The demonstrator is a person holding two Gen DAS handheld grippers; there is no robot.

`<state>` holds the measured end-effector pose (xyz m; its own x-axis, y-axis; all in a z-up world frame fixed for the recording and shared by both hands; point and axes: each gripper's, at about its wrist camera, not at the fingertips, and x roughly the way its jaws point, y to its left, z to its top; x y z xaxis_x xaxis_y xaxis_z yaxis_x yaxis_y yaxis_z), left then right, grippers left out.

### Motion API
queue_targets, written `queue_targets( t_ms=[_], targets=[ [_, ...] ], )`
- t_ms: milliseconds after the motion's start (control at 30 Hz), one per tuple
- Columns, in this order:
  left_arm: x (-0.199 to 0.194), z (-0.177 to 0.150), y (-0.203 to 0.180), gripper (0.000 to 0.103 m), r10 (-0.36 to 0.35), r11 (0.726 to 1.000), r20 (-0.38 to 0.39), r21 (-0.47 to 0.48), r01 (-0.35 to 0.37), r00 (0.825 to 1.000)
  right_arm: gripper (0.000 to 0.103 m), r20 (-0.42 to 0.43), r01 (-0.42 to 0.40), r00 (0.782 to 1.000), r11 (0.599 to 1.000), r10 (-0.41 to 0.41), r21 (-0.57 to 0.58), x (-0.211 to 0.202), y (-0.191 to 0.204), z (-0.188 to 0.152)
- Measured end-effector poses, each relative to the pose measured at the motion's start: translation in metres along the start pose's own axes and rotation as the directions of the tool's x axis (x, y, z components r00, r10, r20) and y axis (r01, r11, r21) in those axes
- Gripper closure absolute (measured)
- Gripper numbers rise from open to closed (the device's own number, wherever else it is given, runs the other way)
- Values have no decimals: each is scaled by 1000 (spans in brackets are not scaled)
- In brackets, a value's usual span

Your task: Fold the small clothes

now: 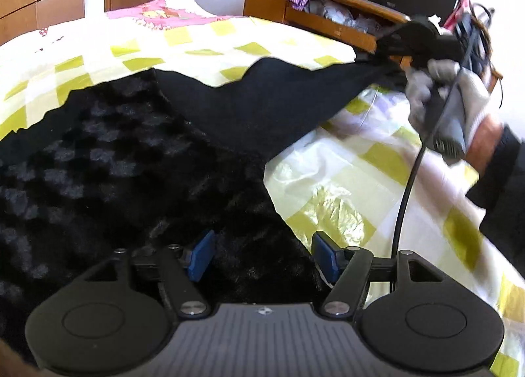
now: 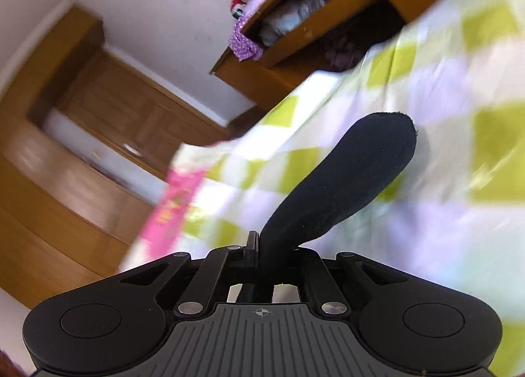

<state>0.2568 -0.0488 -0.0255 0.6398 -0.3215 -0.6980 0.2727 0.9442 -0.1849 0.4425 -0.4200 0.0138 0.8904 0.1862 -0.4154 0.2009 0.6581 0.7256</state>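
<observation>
The right claw [image 2: 262, 245] was clamped on a thin corner of the black garment [image 1: 137, 160], a rounded flap of cloth poking out past its jaws. The left claw [image 1: 262, 259] stood wide above the fuzzy dark fabric, gripping nothing. The garment lay spread on the bed [image 1: 361, 180], its smooth lining stretched up toward the gloved right hand [image 1: 449, 104]. With so little cloth pinched, that corner might slip free mid-fold (the fabric looked thick and heavy). Unpinned at the near edge, the whole garment could drag across the checked cover instead of folding.
</observation>
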Motion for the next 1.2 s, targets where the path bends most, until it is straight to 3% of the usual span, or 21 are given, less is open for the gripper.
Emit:
queue_targets(
  t_ms=[100,167,233,300,367,400,500,567,600,633,700,800,900,967,1100,1200],
  targets=[
    [-24,-8,15,27,9,999,31,-36,-8,999,97,25,-15,1000,999,16,-32,-17,4,-7],
    [-41,-16,27,27,40,998,46,-59,-38,998,97,50,-51,997,992,57,-119,-28,28,-15],
    [-60,-26,43,27,65,993,62,-103,-59,996,97,65,-92,991,957,114,-274,-39,69,-31],
    [-79,-39,56,27,91,985,80,-153,-78,993,97,53,-147,981,889,188,-434,-45,116,-52],
    [-97,-55,69,26,122,975,95,-199,-101,988,97,-2,-216,964,782,265,-585,-51,160,-88],
    [-105,-63,74,26,136,969,100,-219,-111,986,97,-48,-250,955,702,294,-667,-55,183,-115],
    [-121,-87,87,26,173,956,99,-258,-143,980,97,-206,-344,915,400,347,-849,-62,228,-214],
    [-128,-100,98,26,167,943,102,-306,-129,981,96,-350,-411,892,188,287,-892,-55,240,-284],
    [-132,-105,103,26,161,936,113,-331,-116,980,96,-381,-417,890,108,251,-902,-52,239,-314],
    [-134,-109,107,26,160,932,126,-347,-107,979,96,-400,-417,892,39,212,-908,-49,237,-338],
    [-137,-113,113,26,155,932,143,-349,-97,978,92,-407,-403,902,-58,143,-913,-45,232,-372],
    [-140,-117,121,26,126,931,157,-359,-62,979,89,-408,-399,906,-98,110,-912,-51,233,-386],
    [-141,-120,130,26,101,924,168,-382,-30,981,88,-384,-364,917,-167,106,-916,-58,229,-386],
    [-140,-119,134,26,97,920,175,-392,-21,980,81,-375,-350,922,-207,94,-914,-59,230,-388],
    [-143,-121,137,26,106,921,185,-388,-27,977,78,-385,-364,921,-235,52,-901,-65,217,-386],
    [-156,-119,139,26,145,919,209,-392,-53,967,75,-439,-424,898,-210,26,-881,-76,213,-374]
  ],
)
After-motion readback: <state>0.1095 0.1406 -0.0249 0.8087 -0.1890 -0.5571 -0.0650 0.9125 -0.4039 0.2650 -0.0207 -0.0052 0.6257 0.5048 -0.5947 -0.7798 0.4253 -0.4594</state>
